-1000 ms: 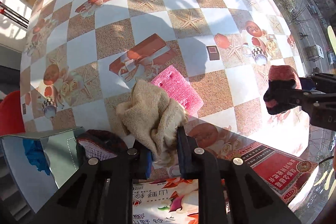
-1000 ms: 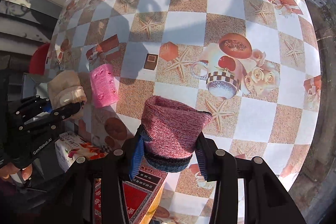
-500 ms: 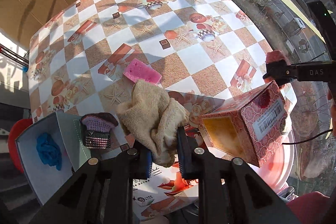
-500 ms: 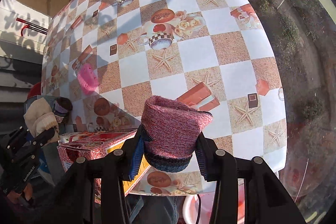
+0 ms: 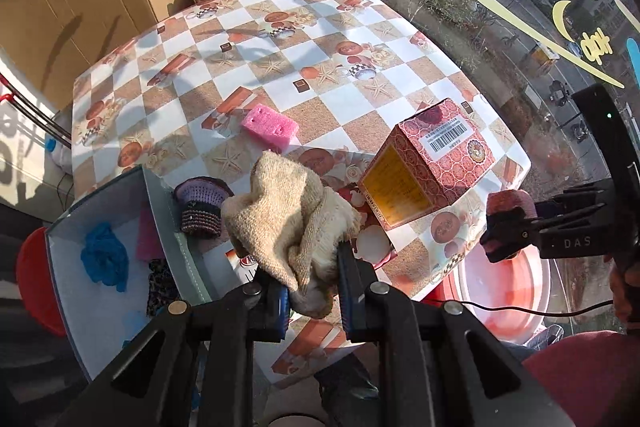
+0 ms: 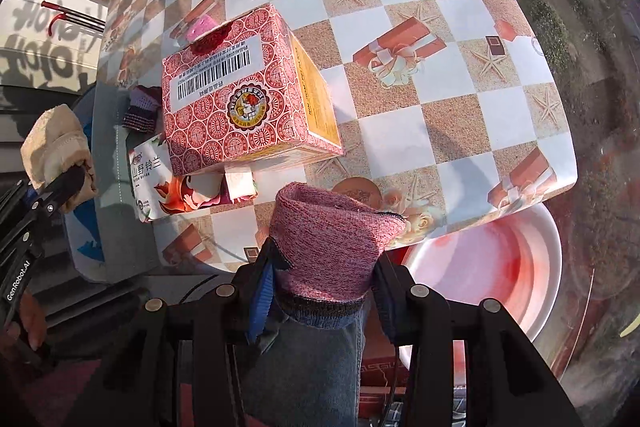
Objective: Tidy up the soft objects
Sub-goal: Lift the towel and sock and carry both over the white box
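The counter (image 5: 256, 75), covered in a checkered cloth, fills the upper centre of both views, with a grey open box (image 5: 72, 307) at lower left of the left wrist view (a blue cloth (image 5: 105, 261) lies inside) and a red patterned carton (image 5: 430, 163) right of centre. The left hand-held gripper (image 5: 310, 291), bottom centre, is clenched on a beige knit cloth (image 5: 288, 219), held above the counter's near edge. The right hand-held gripper (image 6: 324, 291) grasps a pink knit cloth (image 6: 332, 239) at bottom centre; a pink sponge (image 5: 270, 126) lies mid-counter.
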